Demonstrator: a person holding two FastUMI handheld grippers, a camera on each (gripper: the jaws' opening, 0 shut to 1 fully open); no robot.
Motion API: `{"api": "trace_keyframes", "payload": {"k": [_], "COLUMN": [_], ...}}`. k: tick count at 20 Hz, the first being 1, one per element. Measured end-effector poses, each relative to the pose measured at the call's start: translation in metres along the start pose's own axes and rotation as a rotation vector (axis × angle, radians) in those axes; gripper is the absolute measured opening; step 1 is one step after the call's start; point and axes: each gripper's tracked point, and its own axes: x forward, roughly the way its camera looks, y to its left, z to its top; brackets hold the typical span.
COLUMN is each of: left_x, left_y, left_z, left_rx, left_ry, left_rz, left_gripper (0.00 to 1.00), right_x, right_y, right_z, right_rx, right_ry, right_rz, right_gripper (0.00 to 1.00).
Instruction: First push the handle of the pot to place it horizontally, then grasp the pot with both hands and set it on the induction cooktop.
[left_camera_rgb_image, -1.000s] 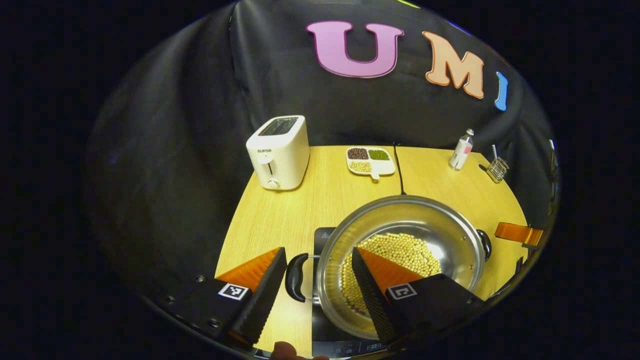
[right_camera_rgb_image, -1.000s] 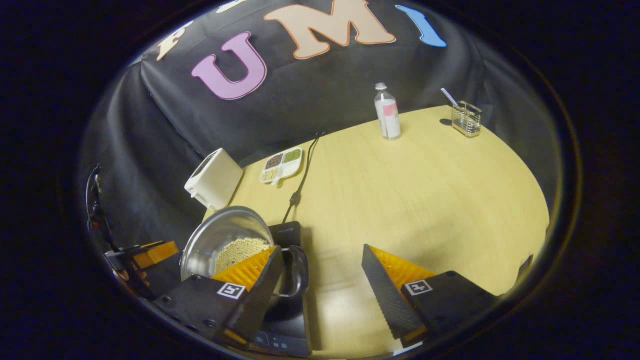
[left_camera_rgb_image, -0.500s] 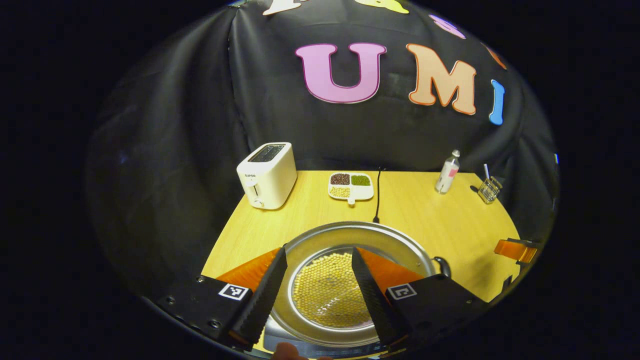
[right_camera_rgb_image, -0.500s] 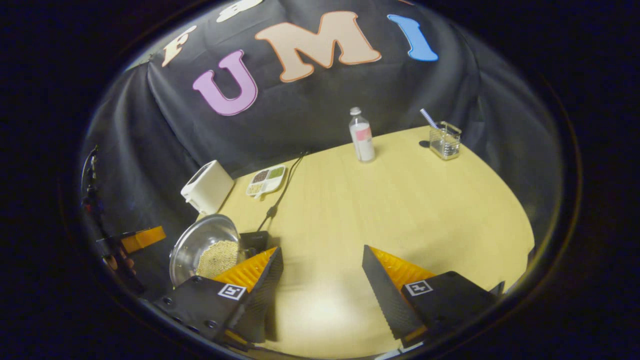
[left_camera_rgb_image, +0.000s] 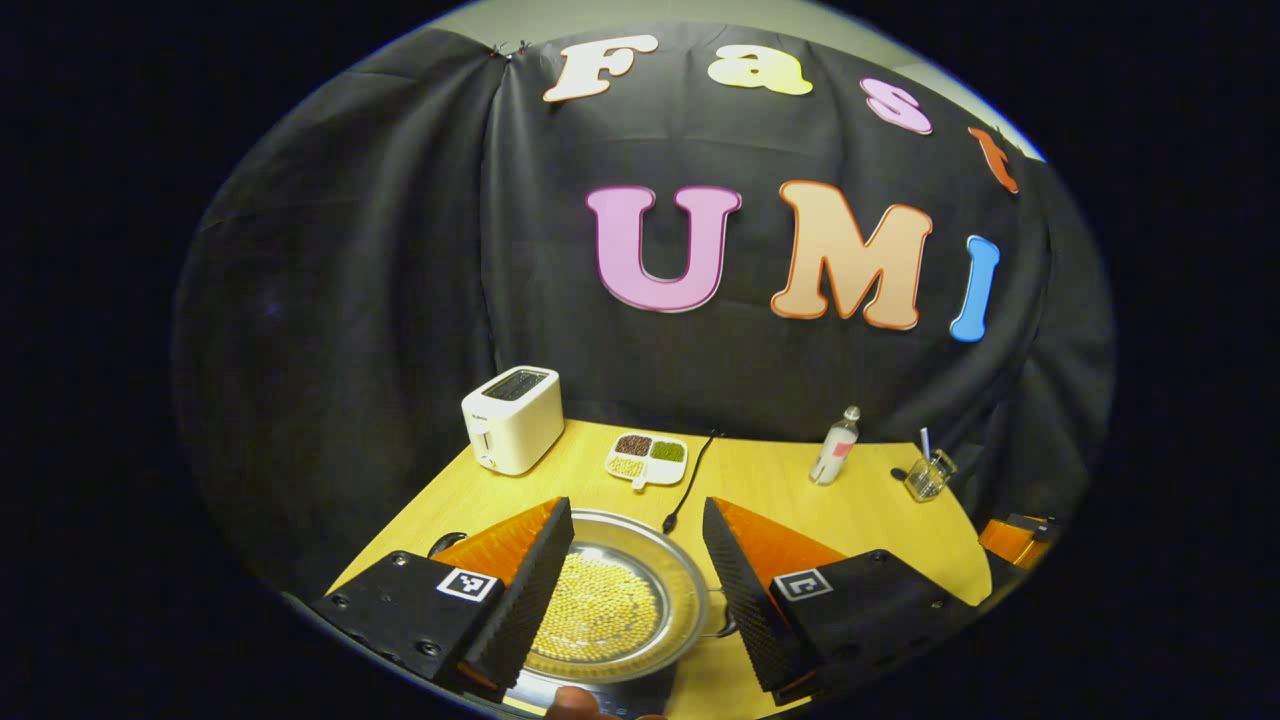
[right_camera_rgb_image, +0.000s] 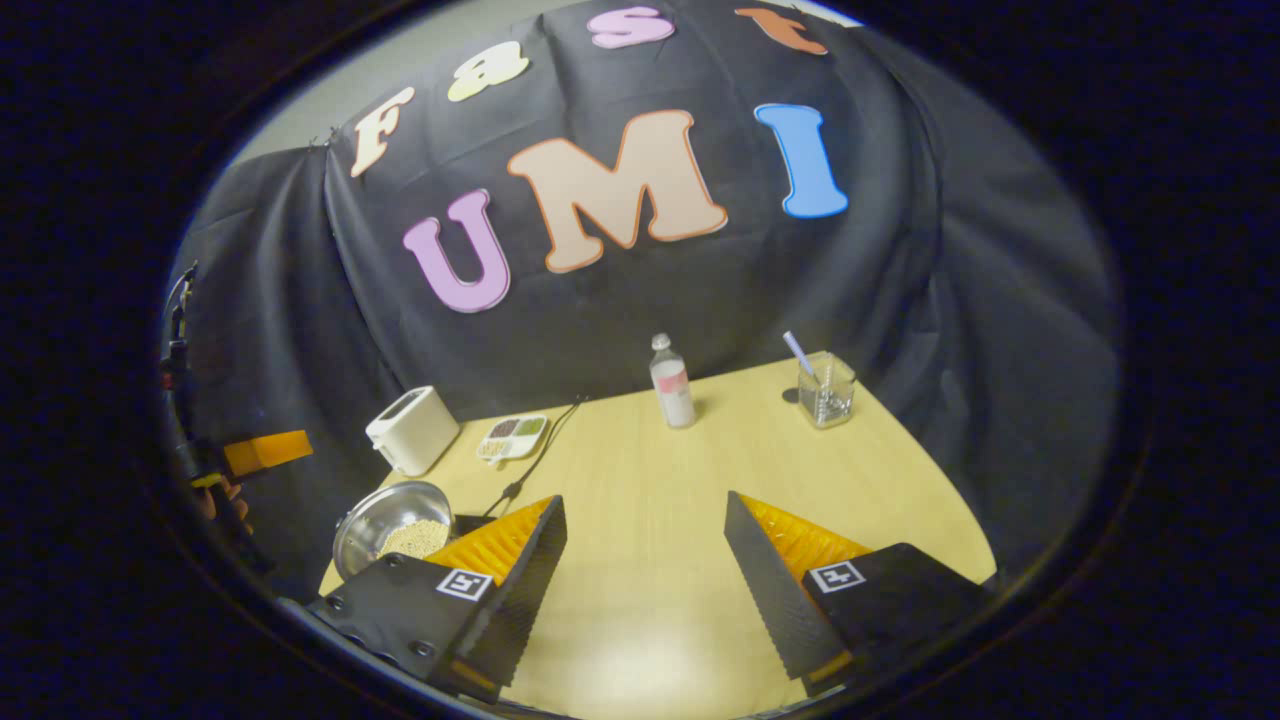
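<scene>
Resting on the cooktop (left_camera_rgb_image: 600, 692), the pot (left_camera_rgb_image: 610, 610) sits beneath both grippers' parted jaws.

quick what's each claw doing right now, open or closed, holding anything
Left claw: open, holding nothing, above the pot.
Right claw: open, holding nothing, over bare table.

Right gripper (right_camera_rgb_image: 645, 570) open above table (right_camera_rgb_image: 700, 470) (pot (right_camera_rgb_image: 395, 525) far left).
</scene>
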Motion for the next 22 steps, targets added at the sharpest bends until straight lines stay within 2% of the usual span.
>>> {"api": "trace_keyframes", "payload": {"k": [2, 3, 5, 6, 7, 8, 9, 11, 12, 13, 14, 16, 18, 19, 22], "left_x": [-0.016, -0.022, -0.036, -0.042, -0.047, -0.054, -0.06, -0.07, -0.076, -0.081, -0.084, -0.091, -0.094, -0.088, -0.086], "left_y": [-0.022, -0.031, -0.045, -0.053, -0.061, -0.066, -0.071, -0.08, -0.083, -0.086, -0.089, -0.091, -0.09, -0.09, -0.087], "left_z": [0.015, 0.019, 0.027, 0.032, 0.037, 0.042, 0.048, 0.059, 0.064, 0.069, 0.077, 0.087, 0.097, 0.086, 0.094], "left_rx": [-0.013, -0.011, -0.003, -0.001, 0.003, 0.013, 0.027, 0.061, 0.078, 0.092, 0.107, 0.136, 0.156, 0.161, 0.179], "left_ry": [-0.065, -0.086, -0.127, -0.149, -0.176, -0.201, -0.227, -0.27, -0.288, -0.307, -0.329, -0.362, -0.386, -0.392, -0.405], "left_rz": [0.001, 0.007, 0.017, 0.023, 0.028, 0.034, 0.04, 0.045, 0.047, 0.05, 0.046, 0.04, 0.028, 0.022, 0.001], "left_gripper": [0.85, 0.81, 0.81, 0.89, 0.81, 0.85, 0.81, 0.8, 0.85, 0.81, 0.85, 0.8, 0.88, 0.92, 0.93], "right_x": [-0.013, -0.02, -0.032, -0.037, -0.043, -0.049, -0.056, -0.067, -0.072, -0.077, -0.083, -0.092, -0.098, -0.099, -0.104], "right_y": [-0.014, -0.02, -0.033, -0.04, -0.044, -0.048, -0.05, -0.055, -0.056, -0.055, -0.055, -0.05, -0.044, -0.041, -0.027], "right_z": [0.018, 0.027, 0.045, 0.054, 0.062, 0.071, 0.079, 0.096, 0.105, 0.111, 0.118, 0.13, 0.138, 0.14, 0.142], "right_rx": [-0.009, -0.016, -0.039, -0.055, -0.07, -0.083, -0.096, -0.128, -0.146, -0.164, -0.178, -0.194, -0.206, -0.209, -0.195], "right_ry": [-0.048, -0.071, -0.123, -0.149, -0.176, -0.203, -0.226, -0.275, -0.299, -0.324, -0.349, -0.388, -0.416, -0.424, -0.42], "right_rz": [0.008, 0.009, 0.008, 0.003, -0.003, -0.008, -0.015, -0.034, -0.042, -0.051, -0.062, -0.084, -0.102, -0.109, -0.117], "right_gripper": [0.99, 0.99, 0.99, 0.99, 0.98, 0.98, 0.98, 0.98, 0.98, 0.98, 0.9, 0.9, 0.9, 0.91, 0.91]}}
